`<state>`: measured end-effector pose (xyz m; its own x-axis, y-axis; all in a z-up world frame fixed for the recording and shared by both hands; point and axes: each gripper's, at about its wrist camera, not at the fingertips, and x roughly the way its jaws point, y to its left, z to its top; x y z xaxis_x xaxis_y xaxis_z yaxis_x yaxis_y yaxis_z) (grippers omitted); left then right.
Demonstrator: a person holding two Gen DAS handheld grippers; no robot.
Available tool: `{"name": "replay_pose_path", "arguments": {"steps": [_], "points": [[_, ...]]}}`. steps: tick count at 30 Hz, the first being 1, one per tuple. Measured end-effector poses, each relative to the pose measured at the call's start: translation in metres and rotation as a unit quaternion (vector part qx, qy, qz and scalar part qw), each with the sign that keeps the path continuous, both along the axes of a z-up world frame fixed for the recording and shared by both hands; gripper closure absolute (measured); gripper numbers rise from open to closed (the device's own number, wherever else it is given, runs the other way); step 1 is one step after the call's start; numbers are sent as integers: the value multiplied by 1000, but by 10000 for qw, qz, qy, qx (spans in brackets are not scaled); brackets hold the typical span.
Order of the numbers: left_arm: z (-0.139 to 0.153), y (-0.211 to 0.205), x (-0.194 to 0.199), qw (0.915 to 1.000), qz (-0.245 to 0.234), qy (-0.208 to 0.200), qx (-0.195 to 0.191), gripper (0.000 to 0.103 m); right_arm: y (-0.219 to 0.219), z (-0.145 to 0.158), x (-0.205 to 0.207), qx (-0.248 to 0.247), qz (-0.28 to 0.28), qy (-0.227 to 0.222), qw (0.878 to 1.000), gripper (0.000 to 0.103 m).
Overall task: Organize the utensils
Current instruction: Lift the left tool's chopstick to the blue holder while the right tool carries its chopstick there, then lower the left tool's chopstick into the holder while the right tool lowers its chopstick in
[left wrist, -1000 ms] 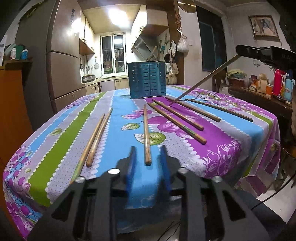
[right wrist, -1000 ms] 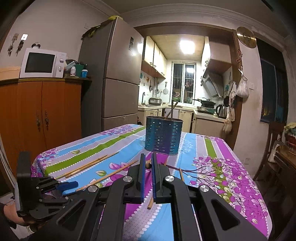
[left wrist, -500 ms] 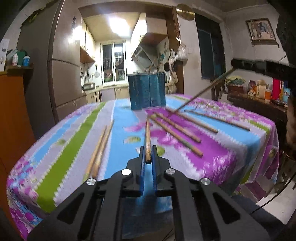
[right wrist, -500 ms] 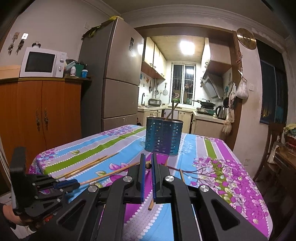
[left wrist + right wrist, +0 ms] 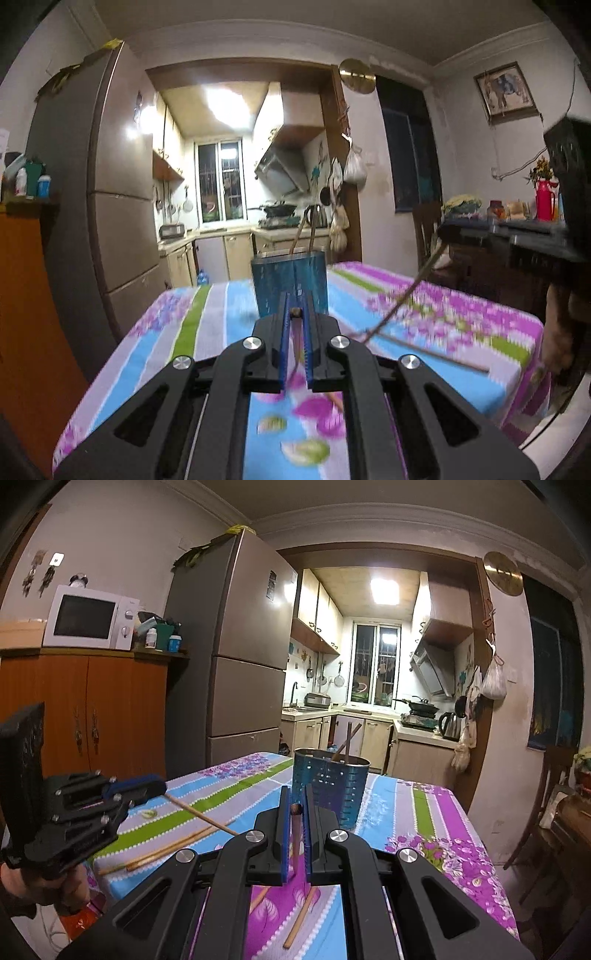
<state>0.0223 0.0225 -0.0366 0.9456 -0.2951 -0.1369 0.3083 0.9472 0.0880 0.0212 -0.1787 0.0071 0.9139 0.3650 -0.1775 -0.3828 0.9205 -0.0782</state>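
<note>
Since a second ago we have closed our left gripper (image 5: pixel 295 314) on a chopstick (image 5: pixel 199 815) and raised it off the floral tablecloth (image 5: pixel 443 823); our right gripper (image 5: pixel 295 806) stays clamped on another chopstick (image 5: pixel 402 299). The blue perforated utensil holder (image 5: pixel 328 786) stands dead ahead of both grippers, nearer the right. More chopsticks lie loose on the cloth, with the kitchen behind.

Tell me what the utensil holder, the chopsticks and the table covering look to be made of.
Utensil holder: probably metal with a glossy blue finish; it glints and its wall is punched with rows of small slots.
Chopstick in the left gripper: apparently bamboo or wood, matte pale tan. The right gripper's chopstick looks darker.
Tablecloth: likely wipeable plastic or oilcloth; faint sheen, printed stripes and flowers.
</note>
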Motion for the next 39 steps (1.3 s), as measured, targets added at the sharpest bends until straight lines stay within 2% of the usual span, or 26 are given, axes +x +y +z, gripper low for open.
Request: {"name": "replay_pose_path", "arguments": {"steps": [10,20,29,34,39], "points": [[38,-19,58,9997,-194,138,54,98,-2,28,54,106,159,293,9994,96],[61,-22,88,9991,-214,355,114,98,2,51,99,150,208,517,9983,96],[95,-25,101,9991,-228,358,57,98,0,82,119,300,194,358,9987,96],[119,-28,117,9991,-191,378,58,98,-3,109,134,339,147,250,9990,96],[147,-28,126,9997,-129,227,35,98,-9,140,149,386,88,113,9992,96]]}}
